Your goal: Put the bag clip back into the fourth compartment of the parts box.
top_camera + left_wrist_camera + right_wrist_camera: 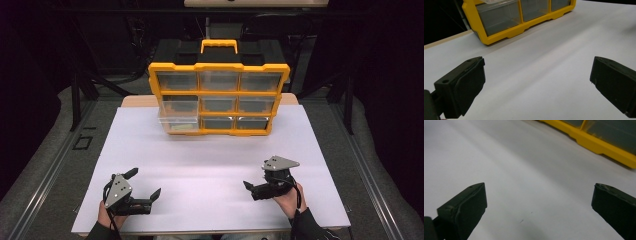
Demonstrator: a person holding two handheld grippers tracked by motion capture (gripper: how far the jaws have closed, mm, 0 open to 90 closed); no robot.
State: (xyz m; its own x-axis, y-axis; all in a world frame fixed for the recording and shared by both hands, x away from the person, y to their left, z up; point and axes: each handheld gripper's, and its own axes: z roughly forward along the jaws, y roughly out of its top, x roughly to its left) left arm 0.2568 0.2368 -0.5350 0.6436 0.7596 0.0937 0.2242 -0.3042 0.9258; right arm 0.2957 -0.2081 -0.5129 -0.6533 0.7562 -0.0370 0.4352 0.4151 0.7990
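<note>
A yellow-framed organizer (218,92) with clear drawers and a yellow handle stands at the back middle of the white table (210,160). One clear drawer (178,120) in its left column is pulled out part way. My left gripper (145,183) rests low at the front left, open and holding nothing. My right gripper (256,175) sits at the front right, also open and holding nothing. In the left gripper view the jaws of my left gripper (536,82) stand wide apart over bare table, with the organizer (506,32) ahead. The right gripper (539,205) faces the organizer's lower frame (599,145).
The table's front edge runs just under both hands. Grey floor and metal rails flank the table on both sides. Dark stands and cables are behind the organizer. A wide stretch of white surface lies between the grippers and the organizer.
</note>
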